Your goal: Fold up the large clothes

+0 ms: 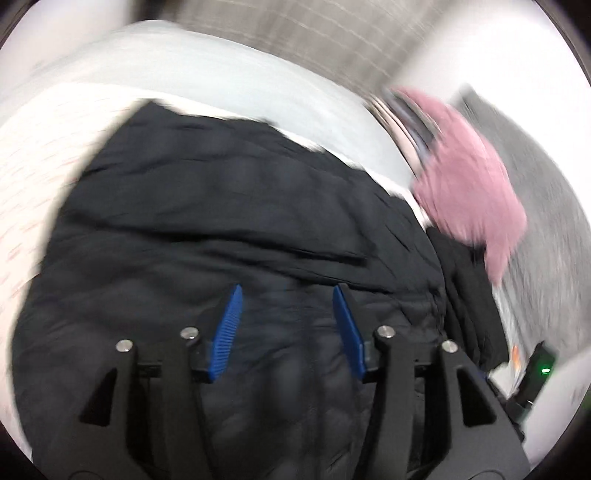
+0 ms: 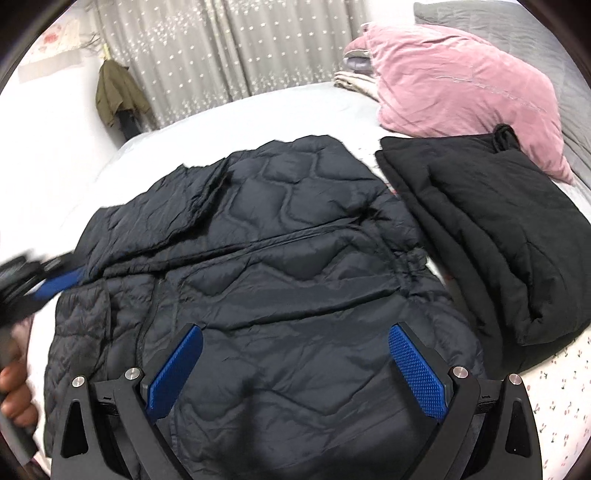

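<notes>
A black quilted puffer jacket (image 2: 277,240) lies spread on the pale bed sheet (image 2: 258,110), partly folded, with a sleeve laid across its upper left. My right gripper (image 2: 295,328) hovers over its lower middle, jaws wide apart and empty. In the blurred left wrist view the jacket (image 1: 221,221) fills the frame. My left gripper (image 1: 288,291) stands over it, open, with nothing between the blue pads. The right wrist view shows that gripper's blue finger (image 2: 62,280) as a blur at the jacket's left edge, with a person's hand (image 2: 14,387) below it.
A folded black garment (image 2: 480,229) lies right of the jacket, beside a pink pillow (image 2: 454,85) and a grey quilt (image 2: 517,33). An olive coat (image 2: 118,92) hangs by the curtain (image 2: 221,44). The sheet at the near right has a small floral print (image 2: 554,398).
</notes>
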Available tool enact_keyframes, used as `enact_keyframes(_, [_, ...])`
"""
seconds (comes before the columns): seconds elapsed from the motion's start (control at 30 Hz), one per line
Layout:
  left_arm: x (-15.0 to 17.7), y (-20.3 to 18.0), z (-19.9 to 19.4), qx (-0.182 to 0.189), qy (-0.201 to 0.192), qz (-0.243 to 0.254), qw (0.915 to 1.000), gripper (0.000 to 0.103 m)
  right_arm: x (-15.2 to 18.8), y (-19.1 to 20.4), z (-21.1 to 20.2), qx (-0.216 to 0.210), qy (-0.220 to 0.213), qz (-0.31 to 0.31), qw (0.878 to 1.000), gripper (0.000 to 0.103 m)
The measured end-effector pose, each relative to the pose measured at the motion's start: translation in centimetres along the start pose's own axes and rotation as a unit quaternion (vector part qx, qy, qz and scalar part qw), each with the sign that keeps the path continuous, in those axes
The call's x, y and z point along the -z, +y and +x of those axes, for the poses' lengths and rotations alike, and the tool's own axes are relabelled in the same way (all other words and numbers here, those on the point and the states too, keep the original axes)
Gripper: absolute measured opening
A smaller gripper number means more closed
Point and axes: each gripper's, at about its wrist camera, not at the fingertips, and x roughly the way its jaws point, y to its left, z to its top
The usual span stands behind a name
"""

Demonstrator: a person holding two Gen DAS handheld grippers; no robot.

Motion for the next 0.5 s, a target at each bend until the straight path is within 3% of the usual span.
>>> enact_keyframes(0.07, [0.9, 2.8, -2.2, -0.026, -0.033, -0.03, 0.9987, 0.072, -0.2, -0.9, -0.1, -0.007, -0.002, 0.016, 1.0, 0.101])
enact_keyframes(0.13, [2.7, 5.4, -4.2, -0.059, -0.051, -0.041, 0.9961, 0.076, -0.2, -1.6, -0.4, -0.013, -0.005, 0.027, 1.0, 0.101])
enact_keyframes(0.2, [4.4, 7.5, -4.9, -0.091, -0.047, -0.046, 0.9937, 0.076, -0.3, -2.0, -0.6, -0.018, -0.006, 0.033, 0.999, 0.101])
enact_keyframes(0.4, [7.0, 12.5, -7.2, -0.109, -0.015, -0.031, 0.9935, 0.076, 0.0, -3.5, -2.1, -0.019, -0.02, 0.043, 0.999, 0.101])
enact_keyframes(0.5, [8.3, 15.8, -9.2, -0.127, -0.013, -0.049, 0.9906, 0.076, 0.7, -5.0, -3.4, -0.018, -0.026, 0.063, 0.998, 0.101])
